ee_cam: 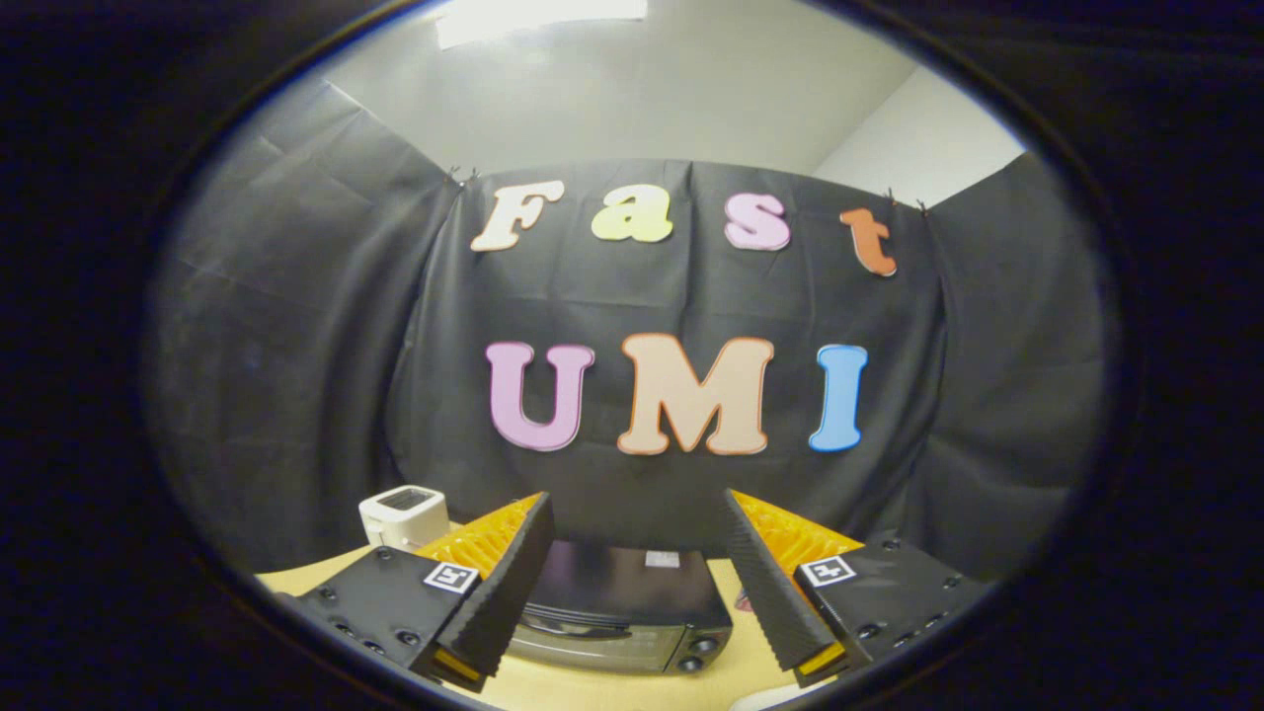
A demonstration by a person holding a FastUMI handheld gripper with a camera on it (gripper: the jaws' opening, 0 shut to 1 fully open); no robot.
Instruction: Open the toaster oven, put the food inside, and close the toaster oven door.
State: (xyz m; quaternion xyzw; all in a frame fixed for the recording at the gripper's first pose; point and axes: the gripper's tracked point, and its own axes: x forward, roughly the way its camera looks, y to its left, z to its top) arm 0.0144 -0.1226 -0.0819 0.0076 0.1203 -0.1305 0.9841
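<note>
Fingers spread wide above a closed toaster oven.

The gripper (637,583) hangs with its two fingers (499,592) set far apart at the bottom of the frame, nothing held between them; each has a ribbed black pad backed by orange plastic and a black block with a small square marker. Low in the frame, between and just beyond the fingers, the black toaster oven (617,617) sits on the pale wooden counter (736,667), its glass door shut and two round knobs at its right end. A small white appliance (402,515) stands on the counter at lower left, beside the left finger and further back than the oven. A bit of something reddish (743,599) peeks out on the counter by the right finger, too hidden to name.
</note>
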